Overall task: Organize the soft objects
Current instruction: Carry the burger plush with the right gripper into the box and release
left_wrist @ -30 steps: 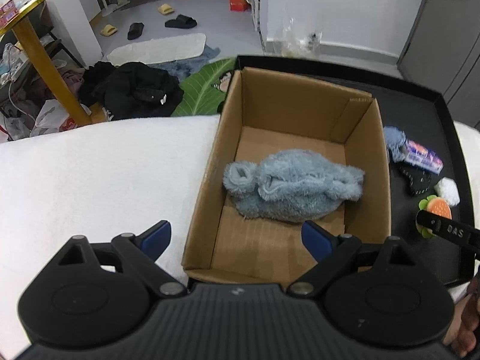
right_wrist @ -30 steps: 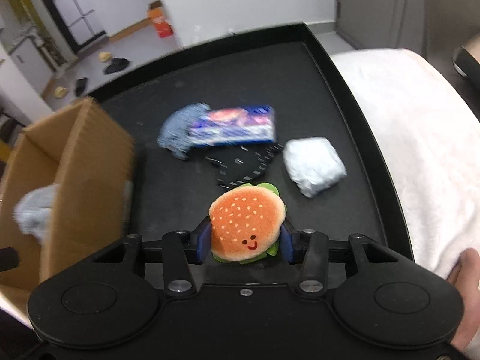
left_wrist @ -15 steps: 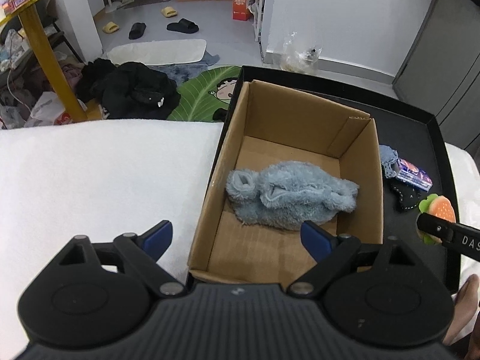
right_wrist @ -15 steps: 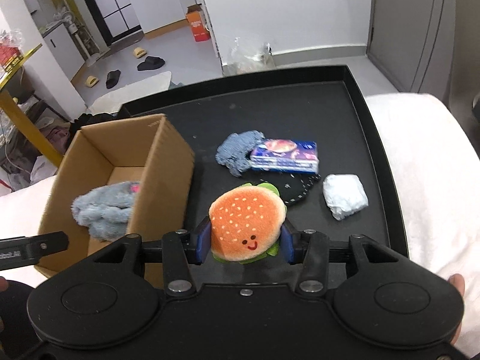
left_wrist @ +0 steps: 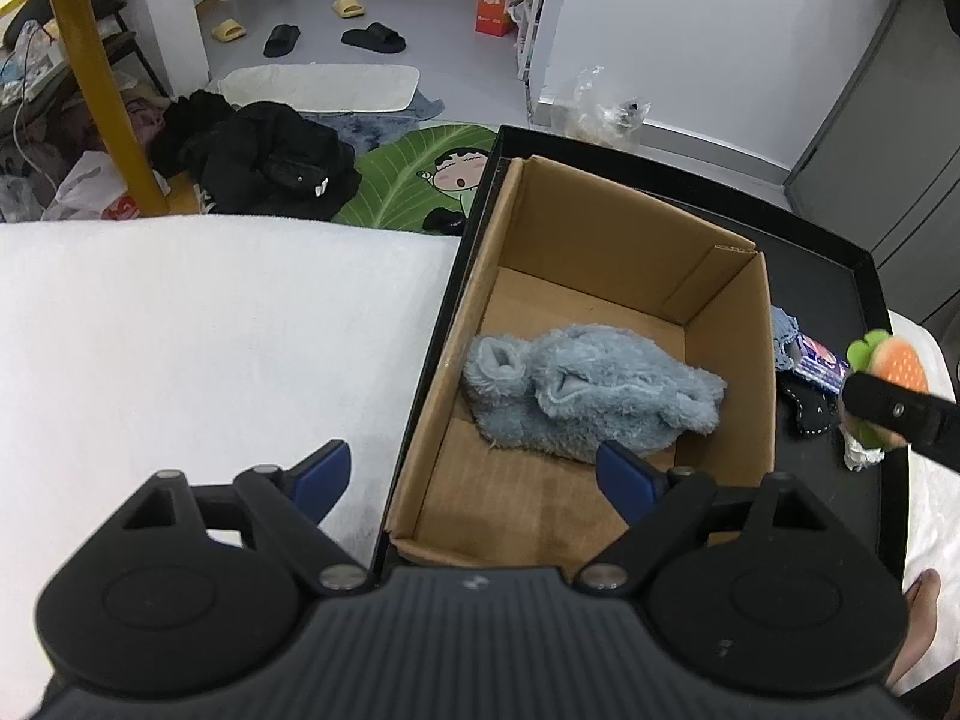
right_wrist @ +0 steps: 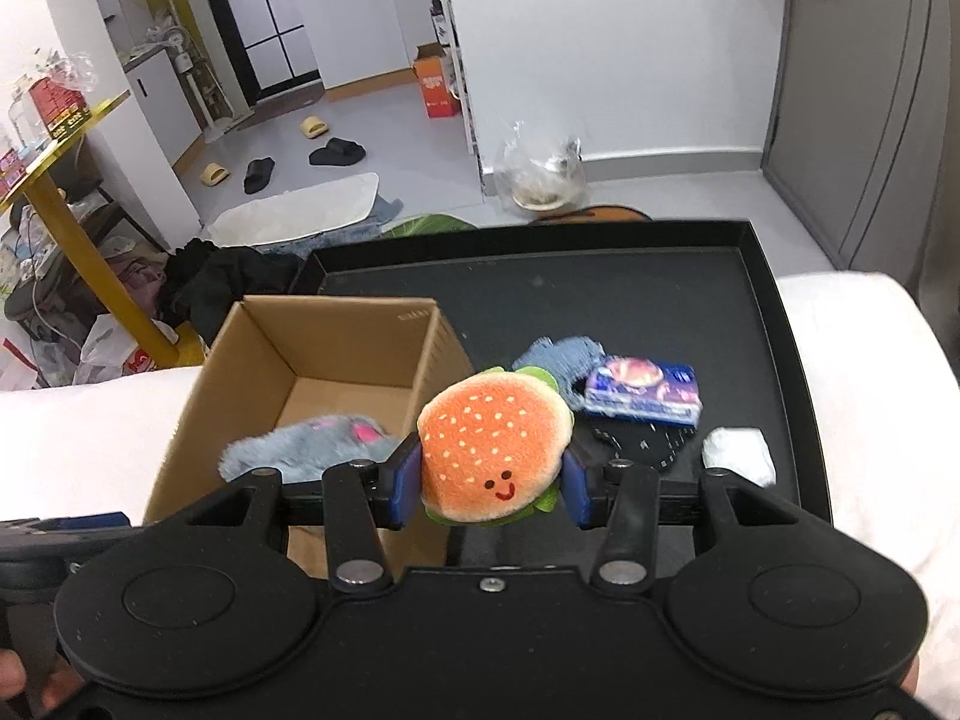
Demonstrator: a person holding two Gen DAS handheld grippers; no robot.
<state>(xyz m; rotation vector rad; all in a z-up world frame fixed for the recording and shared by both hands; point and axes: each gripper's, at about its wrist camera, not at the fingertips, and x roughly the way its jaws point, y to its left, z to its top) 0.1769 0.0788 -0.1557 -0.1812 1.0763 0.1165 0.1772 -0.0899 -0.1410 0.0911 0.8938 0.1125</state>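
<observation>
Currently the right gripper (right_wrist: 491, 491) is clamped on the burger plush (right_wrist: 493, 450), pads squeezing both sides of the bun, face toward the camera. Grip sits across the widest part, so the toy stays level and shouldn't slip. It's held in the air above the black tray (right_wrist: 774, 324), just beside the right wall of the cardboard box (right_wrist: 336, 348). My read: high enough to clear that wall for a drop-in.

Left gripper (left_wrist: 474, 477) has nothing between its fingers; jaws wide but closing slightly. It hovers over the box's near edge, straddling the near left corner. Probably parked there to steady the box or stay out of the drop path, can't tell which.

Box sits at the tray's left edge, open top, against the white towel-covered surface (left_wrist: 210, 330). Grey-blue fuzzy plush (left_wrist: 591, 390) is already inside, across the middle of the floor. Room left at the near end for the burger.

Still on the tray, right of the box: blue knit piece (right_wrist: 561, 360), tissue pack (right_wrist: 645, 393) lying partly on it, black stitched fabric item (right_wrist: 648, 447) below, white wad (right_wrist: 738, 455) toward the tray's right edge. All clustered, touching or nearly so.

Risk: burger clipping the box wall on the way over.
</observation>
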